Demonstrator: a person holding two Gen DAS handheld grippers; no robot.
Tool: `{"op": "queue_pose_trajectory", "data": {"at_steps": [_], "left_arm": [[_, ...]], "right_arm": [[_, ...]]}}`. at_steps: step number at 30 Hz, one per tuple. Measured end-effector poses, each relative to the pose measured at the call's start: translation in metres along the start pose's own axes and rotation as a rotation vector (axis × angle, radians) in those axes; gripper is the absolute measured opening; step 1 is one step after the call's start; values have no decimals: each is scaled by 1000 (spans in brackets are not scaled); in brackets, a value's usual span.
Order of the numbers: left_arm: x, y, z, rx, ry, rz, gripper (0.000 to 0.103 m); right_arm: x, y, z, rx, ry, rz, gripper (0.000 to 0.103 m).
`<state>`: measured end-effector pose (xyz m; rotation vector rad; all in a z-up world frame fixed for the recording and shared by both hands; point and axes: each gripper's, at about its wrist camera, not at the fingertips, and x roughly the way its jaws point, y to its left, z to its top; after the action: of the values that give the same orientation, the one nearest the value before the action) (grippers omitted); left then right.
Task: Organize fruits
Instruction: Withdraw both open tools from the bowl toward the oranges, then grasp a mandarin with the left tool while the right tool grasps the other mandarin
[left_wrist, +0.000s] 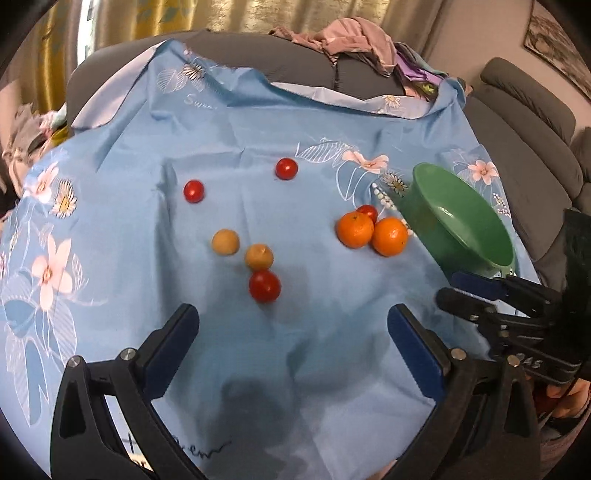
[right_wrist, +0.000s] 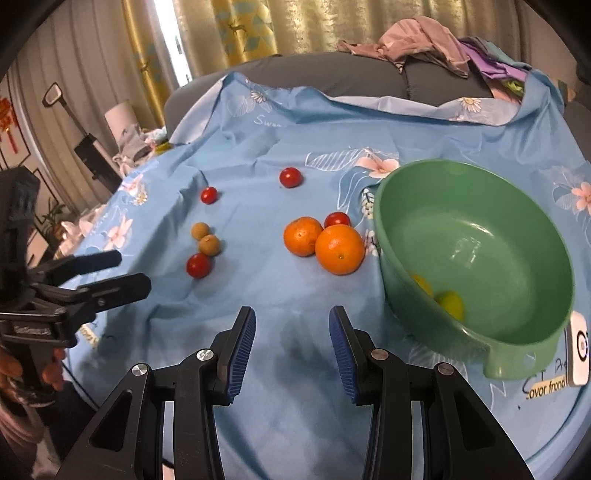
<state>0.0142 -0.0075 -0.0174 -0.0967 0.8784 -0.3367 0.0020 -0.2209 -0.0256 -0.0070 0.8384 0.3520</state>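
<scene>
Fruits lie on a blue flowered cloth (left_wrist: 229, 147). Two oranges (left_wrist: 371, 232) (right_wrist: 339, 249) sit together beside a small tomato (right_wrist: 337, 219), left of a green bowl (left_wrist: 461, 218) (right_wrist: 517, 236). The bowl holds two yellow fruits (right_wrist: 448, 302). Two brown longans (left_wrist: 242, 248) (right_wrist: 206, 239) and a tomato (left_wrist: 264, 285) (right_wrist: 198, 265) lie mid-cloth. Two more tomatoes (left_wrist: 286, 168) (left_wrist: 193, 191) lie farther back. My left gripper (left_wrist: 293, 325) is open and empty, just short of the near tomato. My right gripper (right_wrist: 291, 321) is open and empty, in front of the oranges.
A grey sofa (right_wrist: 332, 74) with a pile of clothes (right_wrist: 424, 33) stands behind the cloth. A small white device (right_wrist: 580, 349) lies right of the bowl. Clutter and a white lamp (right_wrist: 120, 118) stand at the left.
</scene>
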Motion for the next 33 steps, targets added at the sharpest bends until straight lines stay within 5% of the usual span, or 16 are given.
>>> {"op": "queue_pose_trajectory", "data": {"at_steps": [14, 33], "left_arm": [[42, -17, 36, 93, 41, -21, 102], [81, -16, 55, 88, 80, -93, 101]], "right_arm": [[34, 0, 25, -90, -3, -108, 42], [76, 5, 40, -303, 60, -289, 42]]}}
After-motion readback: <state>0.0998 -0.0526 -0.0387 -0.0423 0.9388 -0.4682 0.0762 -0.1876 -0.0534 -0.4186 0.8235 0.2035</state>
